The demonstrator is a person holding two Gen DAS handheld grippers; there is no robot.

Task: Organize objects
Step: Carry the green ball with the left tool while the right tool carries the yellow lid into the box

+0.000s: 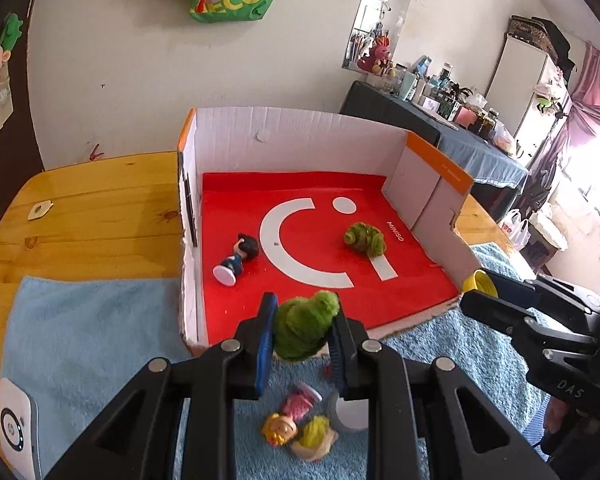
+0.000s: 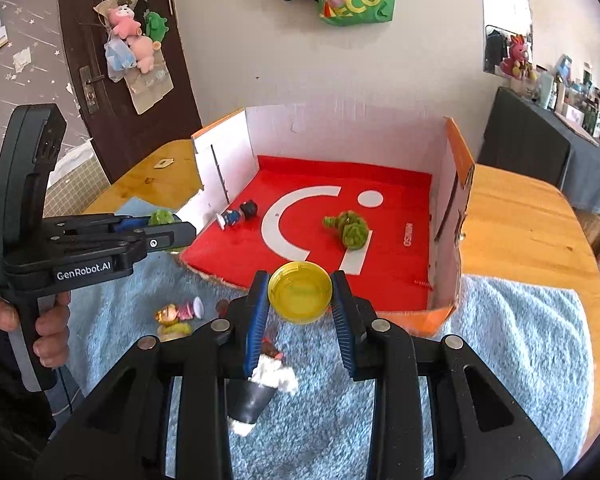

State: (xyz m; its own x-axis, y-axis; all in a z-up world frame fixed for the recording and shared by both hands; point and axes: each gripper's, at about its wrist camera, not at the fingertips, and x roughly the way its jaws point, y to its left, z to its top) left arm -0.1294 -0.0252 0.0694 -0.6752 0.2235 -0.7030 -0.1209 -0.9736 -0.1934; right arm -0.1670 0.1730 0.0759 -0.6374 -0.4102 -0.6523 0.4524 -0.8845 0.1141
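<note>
My left gripper (image 1: 302,330) is shut on a fuzzy green toy (image 1: 306,326), held above the front edge of the open cardboard box (image 1: 300,128). My right gripper (image 2: 300,294) is shut on a yellow round lid (image 2: 300,291), just short of the same box (image 2: 352,128). Inside, on the red liner (image 1: 340,300), lie a dark-haired figurine (image 1: 238,258) and another green fuzzy toy (image 1: 364,240). On the blue towel (image 1: 80,320) below lie a pink-dressed blonde doll (image 1: 288,420) and a yellow-haired one (image 1: 316,438). A black-and-white figurine (image 2: 260,388) lies under my right gripper.
The box stands on a wooden table (image 1: 80,208) against the wall. A white device (image 1: 16,428) sits at the towel's left corner. A person's hand (image 2: 48,328) holds the left gripper's handle. A dark-clothed side table (image 2: 540,148) with bottles stands far right.
</note>
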